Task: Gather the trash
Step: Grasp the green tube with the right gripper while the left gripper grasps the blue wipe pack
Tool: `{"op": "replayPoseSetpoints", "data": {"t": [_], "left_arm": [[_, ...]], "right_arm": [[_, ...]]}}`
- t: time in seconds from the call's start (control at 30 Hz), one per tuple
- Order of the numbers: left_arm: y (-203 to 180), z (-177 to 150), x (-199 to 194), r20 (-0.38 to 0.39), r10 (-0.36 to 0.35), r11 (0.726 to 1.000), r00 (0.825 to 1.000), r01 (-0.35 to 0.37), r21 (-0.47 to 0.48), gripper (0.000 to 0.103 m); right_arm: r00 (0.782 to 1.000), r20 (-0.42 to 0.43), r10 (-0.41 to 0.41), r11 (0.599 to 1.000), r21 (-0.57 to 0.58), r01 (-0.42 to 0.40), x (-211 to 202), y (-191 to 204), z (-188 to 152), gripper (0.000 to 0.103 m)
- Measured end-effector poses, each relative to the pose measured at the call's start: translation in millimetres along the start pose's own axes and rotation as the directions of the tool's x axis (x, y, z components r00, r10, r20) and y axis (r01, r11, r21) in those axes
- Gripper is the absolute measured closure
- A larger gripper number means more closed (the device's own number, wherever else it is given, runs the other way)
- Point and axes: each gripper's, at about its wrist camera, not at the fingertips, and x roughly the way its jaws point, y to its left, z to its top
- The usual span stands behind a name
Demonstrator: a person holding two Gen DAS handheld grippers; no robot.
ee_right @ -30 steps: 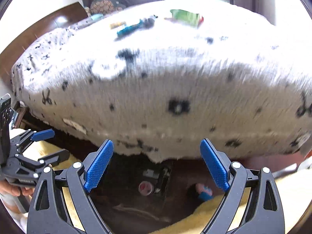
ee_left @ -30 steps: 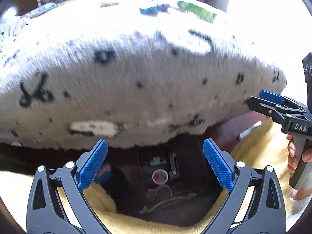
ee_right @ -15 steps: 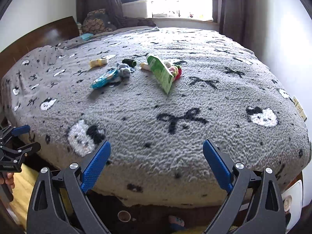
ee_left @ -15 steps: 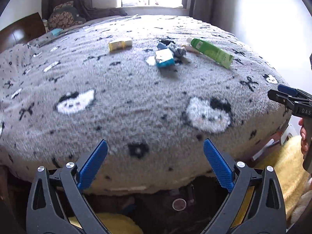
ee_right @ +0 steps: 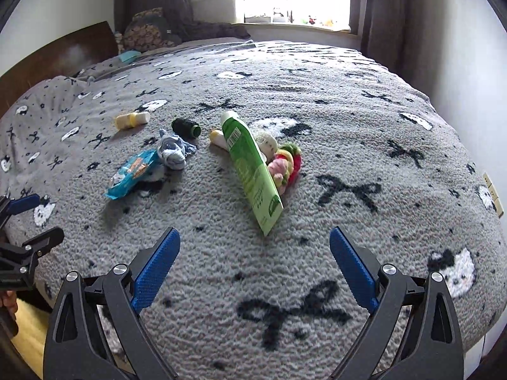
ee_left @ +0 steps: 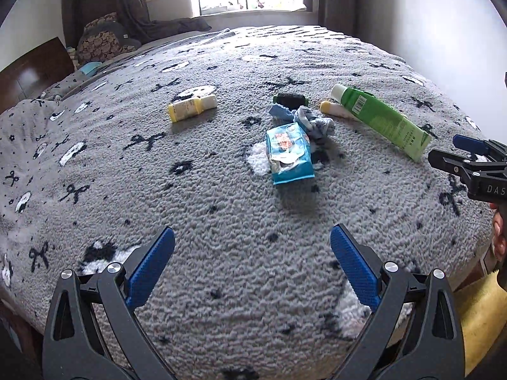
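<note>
Blue wrapper [ee_left: 290, 154]: you have it lying flat on the bed's grey blanket [ee_left: 221, 221], straight ahead of your left gripper [ee_left: 252, 270] and well apart from it. It looks like the clearest piece of trash. Expect thin crinkly film, very light, limp, a bit slick. Pinch it at the near short edge, or across its narrow width; press down into the pile so a finger gets under it.

Socks [ee_left: 312, 123]: a soft balled bundle touching the wrapper's far end. Probably not trash; take care not to drag it along.

Green tube [ee_right: 252, 171]: it lies tilted, its flat crimped end nearest your right gripper [ee_right: 253, 266], propped against a knitted toy [ee_right: 283, 163]. Likely semi-stiff plastic, smooth, apt to squirt sideways under a hard squeeze. Take it across the flat end or mid-body, not at the cap.

Yellow bottle [ee_left: 192, 108]: on its side, apart from the rest, to the left. Rigid, light, may roll; grip across the body.

Dark spool [ee_right: 186, 127]: beyond the socks, round, may roll.

Small yellow-tipped tube [ee_left: 336, 109]: tucked beside the green tube's cap, partly hidden.

Fingers: both pairs stand wide apart, holding nothing, over the near blanket.

Bin: none shows in either view; you cannot tell where the trash goes.
</note>
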Motion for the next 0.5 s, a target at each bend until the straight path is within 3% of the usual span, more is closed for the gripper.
{"op": "replayPoseSetpoints", "data": {"t": [0.23,0.5], "left_arm": [[-9.2,34.6,40.8,-0.046,-0.045,0.999,0.998,0.044,-0.022,0.010],[-18.8,57.6,76.8,-0.087,-0.044,0.999,0.995,0.041,-0.036,0.019]], "right_arm": [[0.999,0.027,0.021,1.000,-0.012,-0.020,26.9,7.8,35.8,0.013],[1.000,0.009,0.012,1.000,-0.027,-0.011,63.8,12.3,63.4,0.034]]}}
